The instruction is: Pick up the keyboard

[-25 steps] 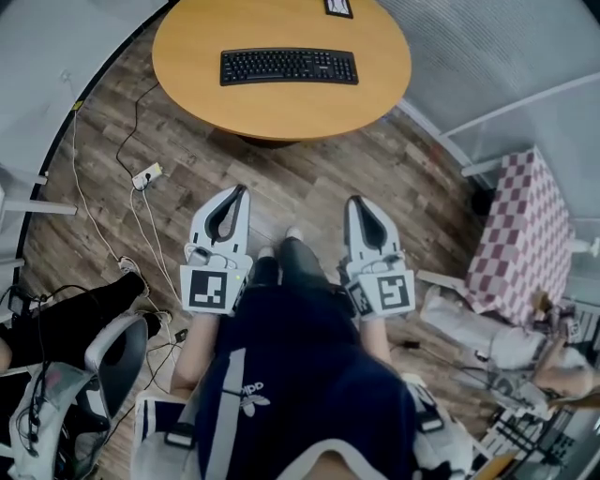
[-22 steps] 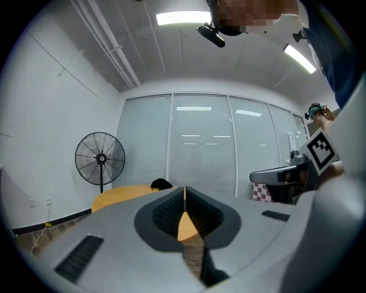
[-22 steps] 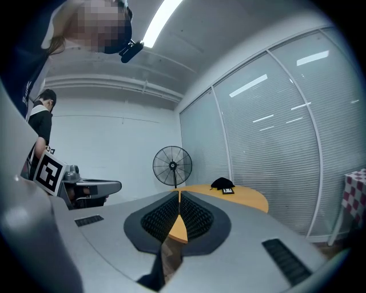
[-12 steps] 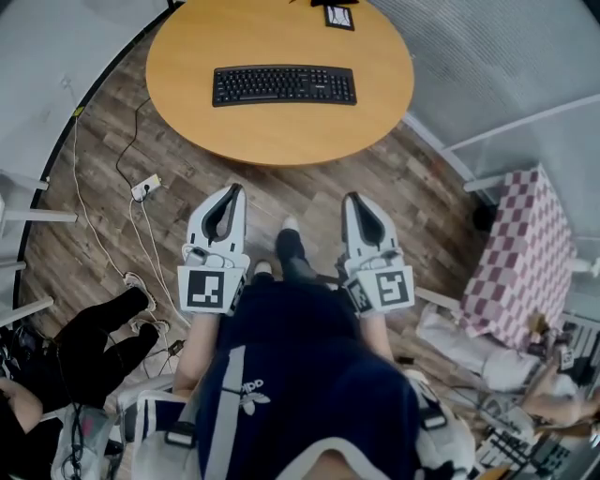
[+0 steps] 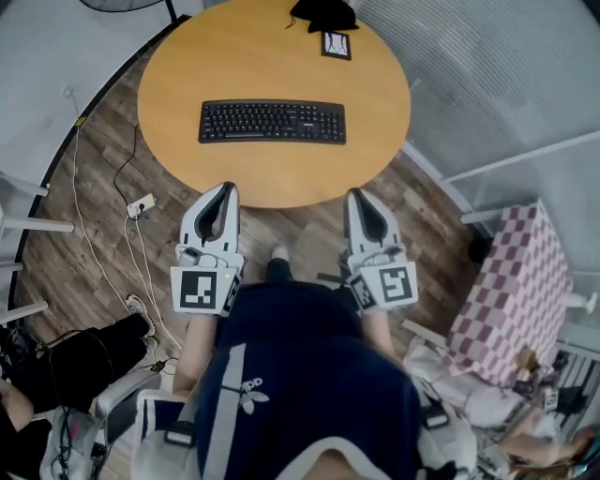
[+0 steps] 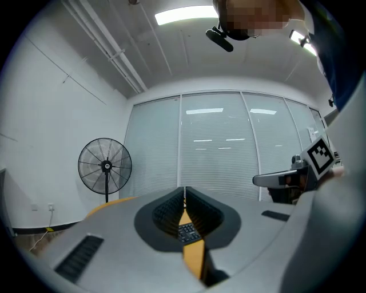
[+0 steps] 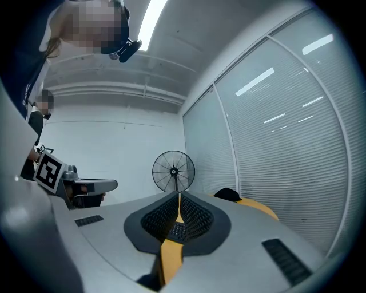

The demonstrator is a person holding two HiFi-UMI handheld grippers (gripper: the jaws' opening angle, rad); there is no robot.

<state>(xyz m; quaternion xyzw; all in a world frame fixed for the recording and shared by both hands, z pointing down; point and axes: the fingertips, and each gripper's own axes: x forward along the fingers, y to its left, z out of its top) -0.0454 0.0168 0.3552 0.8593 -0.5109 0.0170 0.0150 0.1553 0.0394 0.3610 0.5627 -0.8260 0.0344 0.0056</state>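
Nearest me, both tools are held level in front of the person's lap. On the left gripper (image 5: 225,190) the jaws are pressed together with nothing between them. The right gripper (image 5: 360,197) is the same, closed tight and empty. Both tips sit right at the near edge of the round table (image 5: 169,66).

Further in, the keyboard (image 5: 272,122) lies flat around the middle of the tabletop, long side across my view. It is well apart from both tips and untouched. I judge this to be the approach, with the pickup not yet begun.

To do it well, I'd spread both sets of jaws before reaching in. Then I'd take the left tool to the keyboard's left end and the right tool to its right end, keeping them level. It's a low, thin thing on a smooth top, so a nudge could slide it away. I'd close on both ends together and lift evenly.

Past it, at the far edge, are a small card (image 5: 336,45) and a dark bundle (image 5: 323,11).

The head view gives me the whole layout, plus the floor cables (image 5: 131,234). Each gripper view shows only a sliver of keys below its closed jaws. They do show what the head view barely clips: the standing fan (image 6: 105,166) and the blinds behind it.
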